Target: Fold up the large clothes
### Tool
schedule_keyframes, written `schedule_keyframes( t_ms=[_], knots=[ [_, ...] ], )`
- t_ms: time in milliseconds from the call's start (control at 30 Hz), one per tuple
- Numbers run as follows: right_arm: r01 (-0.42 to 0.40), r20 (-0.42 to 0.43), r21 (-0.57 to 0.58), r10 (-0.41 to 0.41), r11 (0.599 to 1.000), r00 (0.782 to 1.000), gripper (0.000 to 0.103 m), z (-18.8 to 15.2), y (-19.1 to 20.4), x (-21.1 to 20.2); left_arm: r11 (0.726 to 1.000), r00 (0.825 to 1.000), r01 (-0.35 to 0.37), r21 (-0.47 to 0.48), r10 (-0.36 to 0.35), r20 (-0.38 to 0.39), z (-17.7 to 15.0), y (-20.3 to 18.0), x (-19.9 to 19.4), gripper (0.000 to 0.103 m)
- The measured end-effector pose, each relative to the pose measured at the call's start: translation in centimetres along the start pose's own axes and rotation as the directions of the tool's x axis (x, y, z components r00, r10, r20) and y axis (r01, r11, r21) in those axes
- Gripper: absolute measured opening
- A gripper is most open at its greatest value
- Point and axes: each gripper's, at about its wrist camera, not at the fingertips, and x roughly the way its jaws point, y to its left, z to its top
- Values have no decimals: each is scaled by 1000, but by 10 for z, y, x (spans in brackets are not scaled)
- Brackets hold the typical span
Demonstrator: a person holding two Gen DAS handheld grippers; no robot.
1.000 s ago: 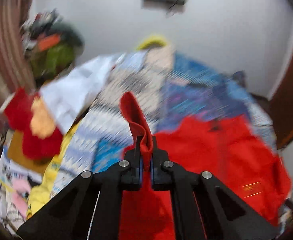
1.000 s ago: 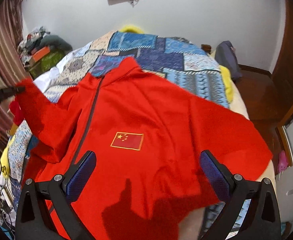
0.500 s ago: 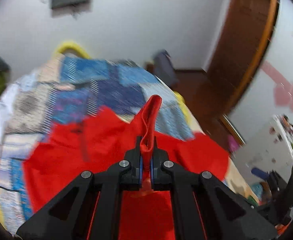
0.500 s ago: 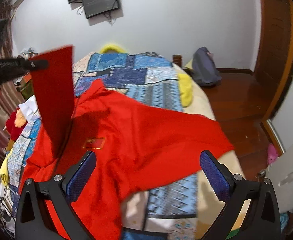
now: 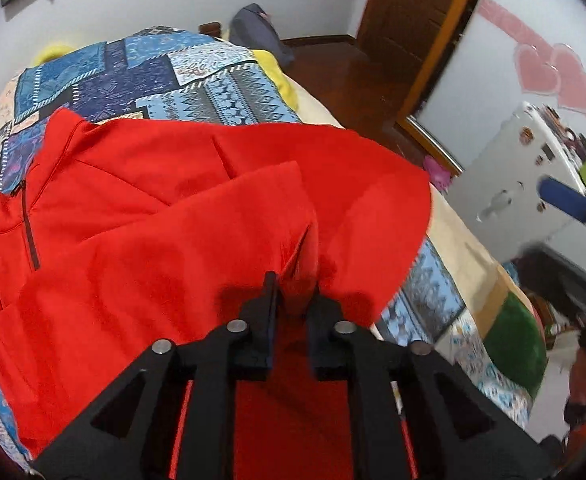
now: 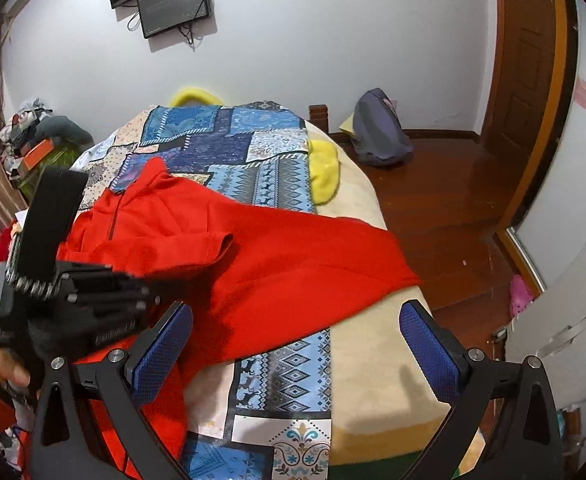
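Steeply pitched left tool (image 5: 293,292) parts over red jacket (image 5: 165,216) — sleeve between.

The red sleeve (image 5: 229,216), raised at the left of the frame a second ago, has been carried across and laid over the red jacket (image 6: 293,264) on the bed. The left tongs (image 5: 293,304), shut on the cuff before, are opening, with fabric between them but no longer pinched.
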Motion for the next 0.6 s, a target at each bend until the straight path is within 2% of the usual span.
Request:
schedule_keyframes(
  t_ms=[33,100,200,300,367,400,500,600],
  knots=[
    [-1,-2,-1,1,1000,1000,103,2,1,1,1000,1000,18,-3,-18,5,-2,4,-9,24],
    [-11,-9,-8,11,1000,1000,103,6,5,3,999,999,37,-21,-36,34,-5,18,-30,50],
    [-21,-9,-29,21,999,1000,103,15,20,9,997,993,6,-72,3,116,-10,50,-66,70],
    [-40,-15,-58,39,998,999,103,26,42,22,985,981,-80,-156,105,164,-22,101,-91,77],
    [-62,-29,-78,60,995,998,103,34,62,37,964,969,-163,-211,196,149,-37,138,-96,78],
    [-68,-40,-89,65,994,997,103,36,71,46,946,961,-219,-240,252,116,-49,162,-93,78],
    [-54,-79,-130,44,990,996,103,37,98,79,903,940,-319,-289,339,23,-80,215,-76,78],
    [14,-123,-184,-37,983,992,103,32,117,114,848,907,-417,-327,410,-94,-120,266,-52,78]
  ],
)
